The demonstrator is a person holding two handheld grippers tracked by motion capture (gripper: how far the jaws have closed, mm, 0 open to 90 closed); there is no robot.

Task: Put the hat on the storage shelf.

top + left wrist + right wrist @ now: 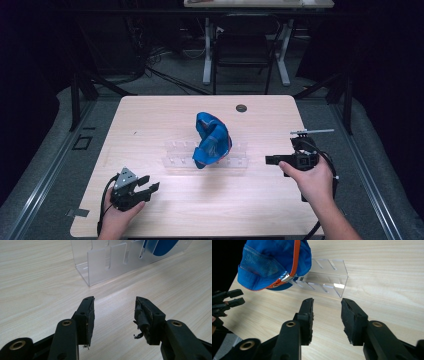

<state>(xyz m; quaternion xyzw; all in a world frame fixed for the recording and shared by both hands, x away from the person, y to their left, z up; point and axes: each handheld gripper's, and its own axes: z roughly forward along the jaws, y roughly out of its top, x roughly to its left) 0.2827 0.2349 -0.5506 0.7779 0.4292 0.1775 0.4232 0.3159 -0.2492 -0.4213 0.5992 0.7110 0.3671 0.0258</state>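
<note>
Plainly, the blue cap [212, 139] is a light, floppy thing: thin fabric with a mesh panel, orange piping and a small metal buckle, perched at the centre of the high view on a clear acrylic rack [175, 154] that stands on the wooden table [150, 115]. It should weigh almost nothing and crumple under any pinch, so it cannot be pushed or levered like a stiff object; it would likely sag and swing once lifted. The rack looks hard, smooth and light enough to slide or tip if the cloth drags on its slots. The left gripper [147, 187], at the lower left of the high view, has its jaws apart with nothing between them, pointing toward the rack's near end. The right gripper [271, 160], at the right of that view, likewise stands parted and empty, aimed at the cap. The firmest hold is probably the doubled band along the lower edge [249, 282], or the strap beside the buckle [285, 277], rather than the slack crown.
</note>
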